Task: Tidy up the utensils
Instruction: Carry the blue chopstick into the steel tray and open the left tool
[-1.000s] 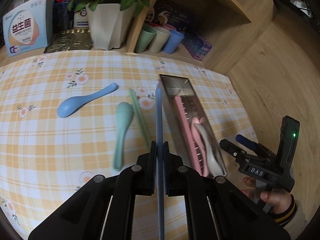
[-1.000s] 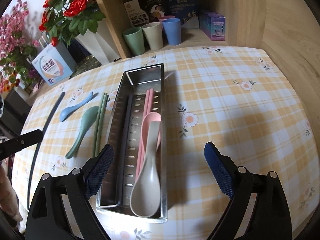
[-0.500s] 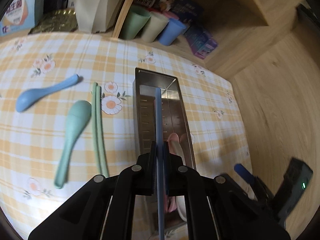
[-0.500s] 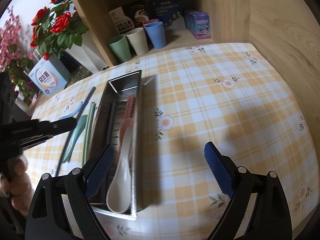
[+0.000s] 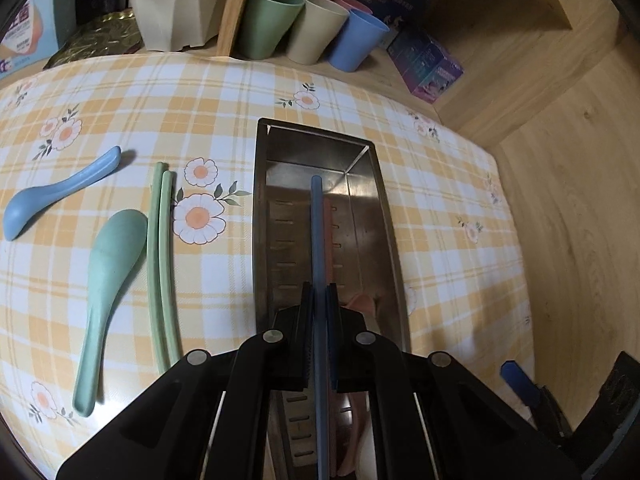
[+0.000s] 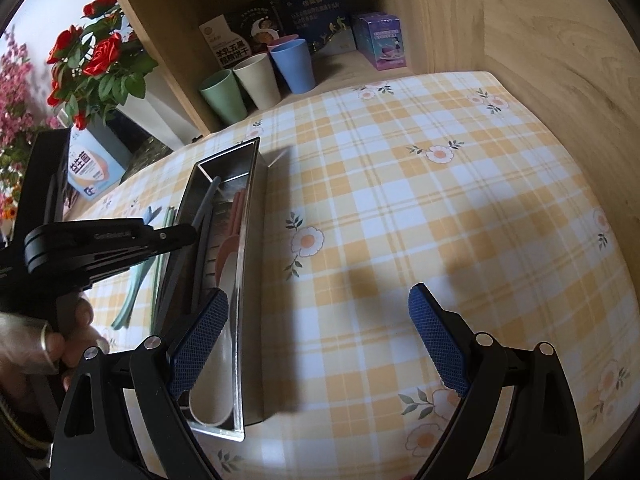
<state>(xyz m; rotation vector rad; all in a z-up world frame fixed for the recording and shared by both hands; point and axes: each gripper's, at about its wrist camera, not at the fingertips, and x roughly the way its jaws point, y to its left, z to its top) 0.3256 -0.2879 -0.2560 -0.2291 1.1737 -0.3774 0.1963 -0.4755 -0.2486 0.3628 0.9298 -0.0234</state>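
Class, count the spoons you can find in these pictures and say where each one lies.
4: blue spoon and green spoon on the cloth left of the tray; pink spoon and beige spoon inside it. More may be hidden.

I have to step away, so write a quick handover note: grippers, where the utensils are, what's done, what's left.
Left gripper: shut on the blue chopstick, held over the metal tray, not yet released.
Right gripper: open, empty, beside the tray.
Done: pink chopsticks, pink spoon and beige spoon are in the tray.
Left: drop the blue chopstick, then move the blue spoon, green spoon and green chopsticks from the tablecloth.
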